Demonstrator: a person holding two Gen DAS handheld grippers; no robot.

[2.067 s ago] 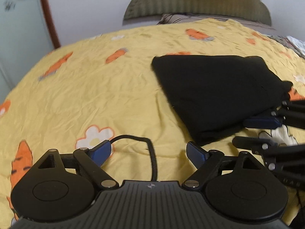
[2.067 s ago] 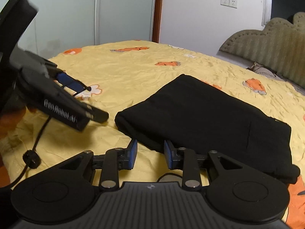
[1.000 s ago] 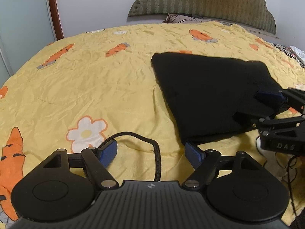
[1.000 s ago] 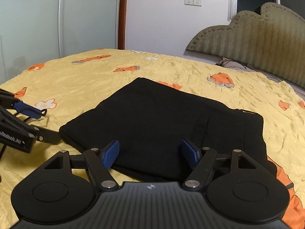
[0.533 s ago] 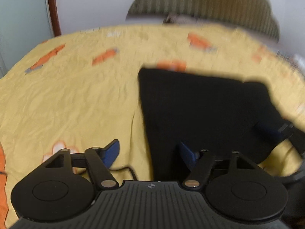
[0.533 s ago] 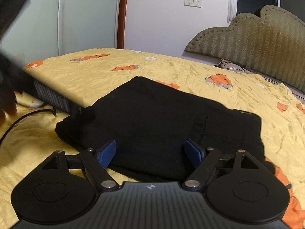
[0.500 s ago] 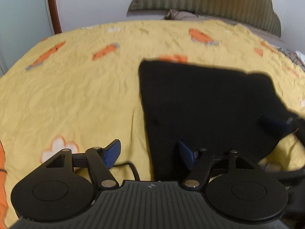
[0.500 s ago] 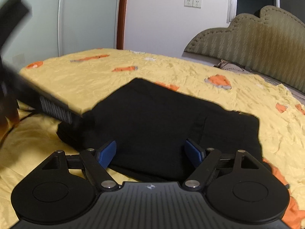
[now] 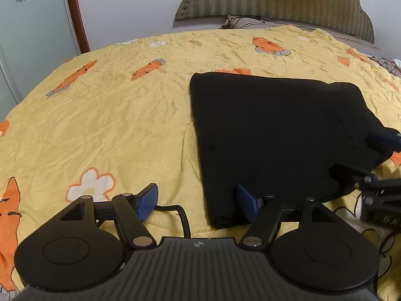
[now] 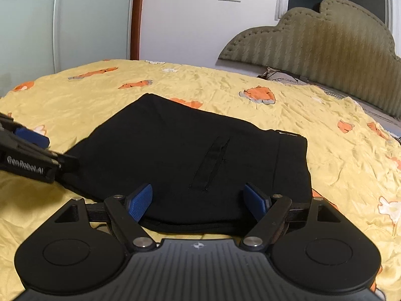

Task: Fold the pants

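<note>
Pants, black cloth folded into a flat rectangle (image 10: 190, 155), lay on your yellow carrot-print bed sheet (image 9: 112, 115); you held the left gripper (image 9: 198, 203) and right gripper (image 10: 200, 202) at its near edge, jaws wide and empty, probably poised for another fold.

right tool (image 9: 383, 165) cut off, pants (image 10: 190, 155) underlayers hidden

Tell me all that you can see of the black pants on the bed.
The pants are black, of soft matte cloth, folded into a flat, layered, roughly square stack on the yellow sheet. A slit pocket and a waistband seam show on top. Both claws, left and right, are open at its near edge, gripping nothing.
</note>
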